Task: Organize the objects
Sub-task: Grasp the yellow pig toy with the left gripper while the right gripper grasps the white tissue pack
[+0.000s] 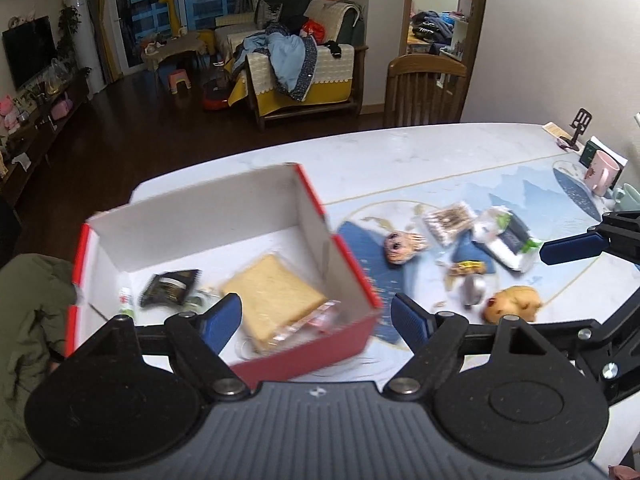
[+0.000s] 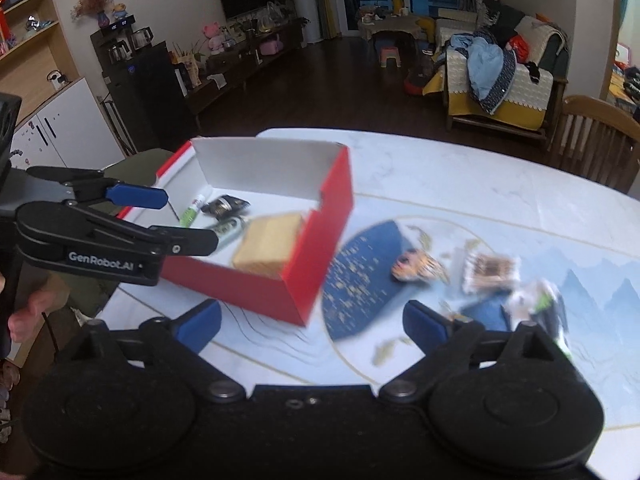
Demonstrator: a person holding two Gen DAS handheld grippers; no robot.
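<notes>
You are holding both sets of fingers wide and empty, the right gripper point(image 2: 312, 322) hanging nearer the loose packets point(image 2: 490, 272) lying rightward on the worktop point(image 2: 440, 168), beside the red box point(image 2: 320, 216).

One red box point(image 1: 352, 344) holding about four items, roughly six loose items on the table point(image 1: 420, 148), two mugs.

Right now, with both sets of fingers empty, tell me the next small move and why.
Probably bring the right gripper down over the cartoon-face toy and close on it. Both grippers are open and hold nothing; the red box already holds the wrapped bread, while the toy lies loose on the table mat, nearest the box among the items left out.
</notes>
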